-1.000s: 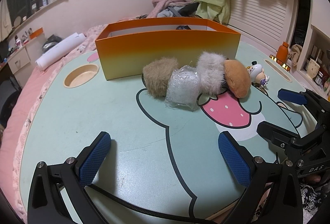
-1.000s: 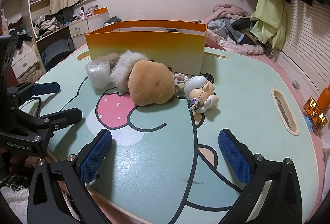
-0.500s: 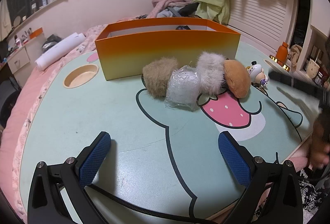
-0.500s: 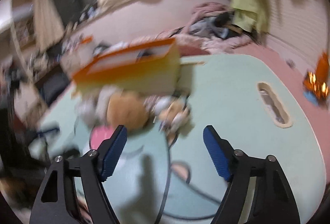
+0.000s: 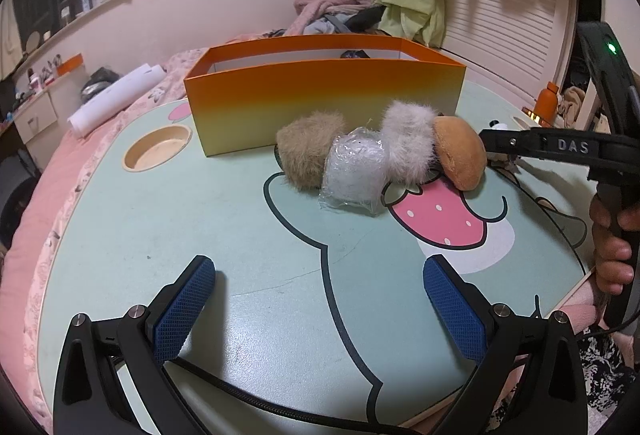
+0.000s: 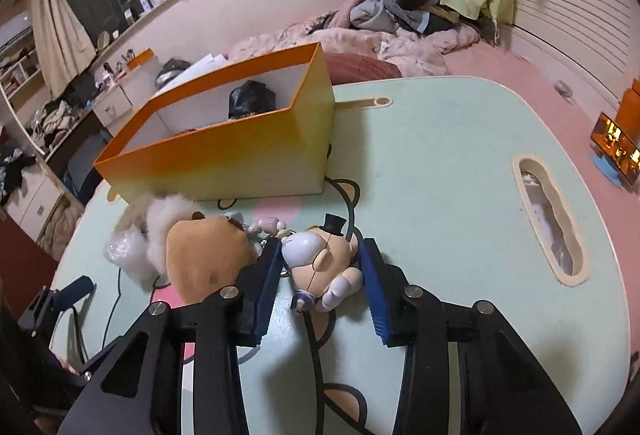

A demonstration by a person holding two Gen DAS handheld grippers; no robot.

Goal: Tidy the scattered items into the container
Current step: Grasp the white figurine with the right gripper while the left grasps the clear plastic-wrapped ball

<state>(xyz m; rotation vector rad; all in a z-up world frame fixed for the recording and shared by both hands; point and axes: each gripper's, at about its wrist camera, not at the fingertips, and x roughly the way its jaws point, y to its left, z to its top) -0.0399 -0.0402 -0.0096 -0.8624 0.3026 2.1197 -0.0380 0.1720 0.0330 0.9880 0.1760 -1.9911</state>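
An orange box (image 5: 324,91) stands on the mint table (image 5: 200,219); it also shows in the right wrist view (image 6: 224,151), with a black item (image 6: 252,101) inside. In front of it lie a tan fur ball (image 5: 310,153), a clear plastic packet (image 5: 356,171), a white fur ball (image 5: 408,141) and a brown plush (image 5: 460,157). My right gripper (image 6: 322,267) sits around a small figurine (image 6: 320,259), its pads close on both sides, and the figurine lies on the table. My left gripper (image 5: 320,309) is open and empty over the table's near part.
A round cup recess (image 5: 156,149) is at the table's left and an oval slot (image 6: 550,227) at its right. A paper roll (image 5: 116,99) lies on the pink bed beyond. Clothes (image 6: 412,11) are piled behind the box.
My right gripper has swung forward and down over the table and narrowed around the figurine. My left gripper has stayed still.
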